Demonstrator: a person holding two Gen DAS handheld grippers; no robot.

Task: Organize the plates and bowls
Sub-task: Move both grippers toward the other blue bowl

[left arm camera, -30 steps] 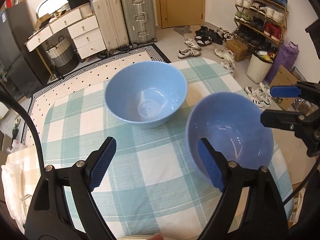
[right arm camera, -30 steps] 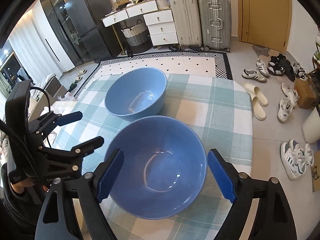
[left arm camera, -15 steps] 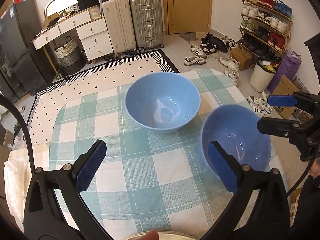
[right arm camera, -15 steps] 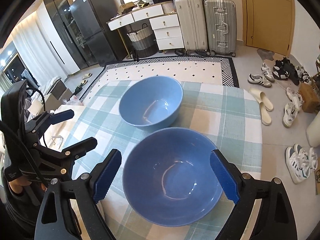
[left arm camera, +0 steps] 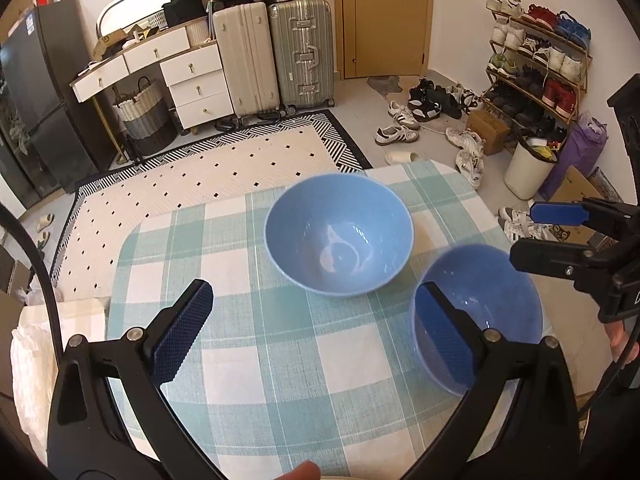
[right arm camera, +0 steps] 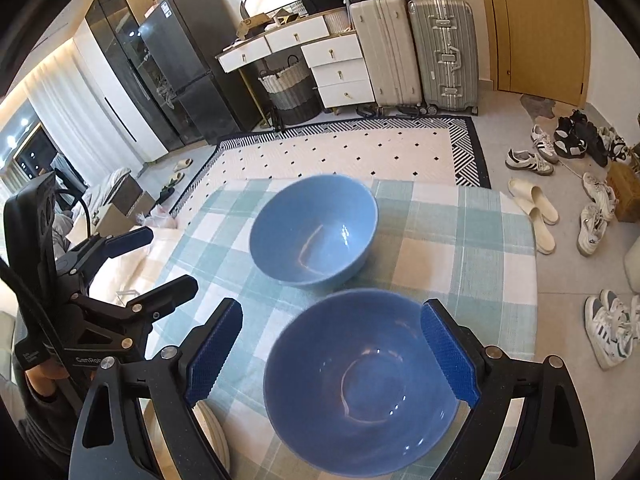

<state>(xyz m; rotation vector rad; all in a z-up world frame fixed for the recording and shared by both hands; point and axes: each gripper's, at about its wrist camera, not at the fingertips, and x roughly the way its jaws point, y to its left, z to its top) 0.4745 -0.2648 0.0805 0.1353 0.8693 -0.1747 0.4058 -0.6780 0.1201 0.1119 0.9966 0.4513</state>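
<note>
Standing wide open and empty, the left gripper (left arm camera: 308, 336) and right gripper (right arm camera: 332, 354) hover over two bowls; the near bowl (right arm camera: 362, 384), at the table's (right arm camera: 480, 248) near right edge, could slide off if nudged.

A lived-in home, near the entrance door

Two suitcases (right arm camera: 416, 48) stand beside a white drawer unit (right arm camera: 340, 68), a shoe rack (left arm camera: 536, 64) and loose shoes (right arm camera: 528, 160) are near the wooden door (left arm camera: 384, 20), and a fridge (right arm camera: 180, 76) stands behind the checked table (left arm camera: 248, 344).
</note>
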